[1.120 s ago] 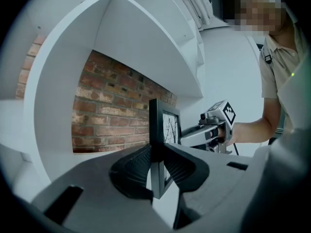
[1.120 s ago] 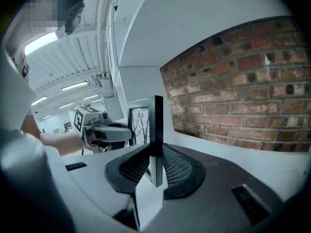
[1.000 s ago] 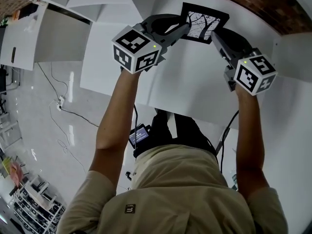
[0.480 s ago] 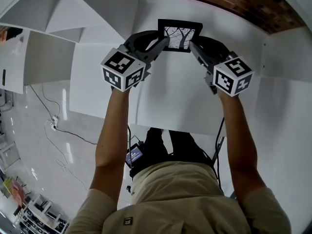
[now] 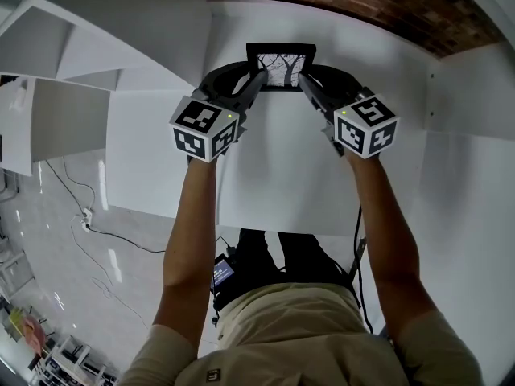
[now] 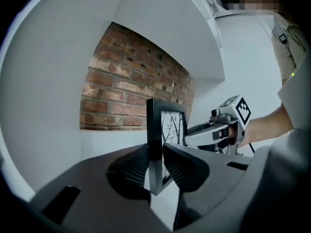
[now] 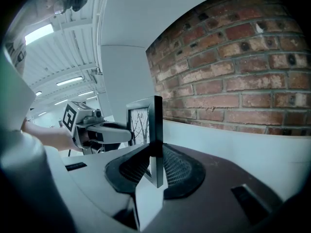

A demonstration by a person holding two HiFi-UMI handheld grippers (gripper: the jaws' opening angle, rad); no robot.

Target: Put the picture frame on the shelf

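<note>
Picture frame clamped, left tongs, right tongs

The picture frame is small and black, and its picture shows dark bare tree branches on white. It stands straight up at the top middle of the head view, close to the brick wall, with the left gripper pinching one side edge and the right gripper pinching the other. The shelf is a flat white board under it, and I cannot tell if the frame's bottom touches it.
</note>
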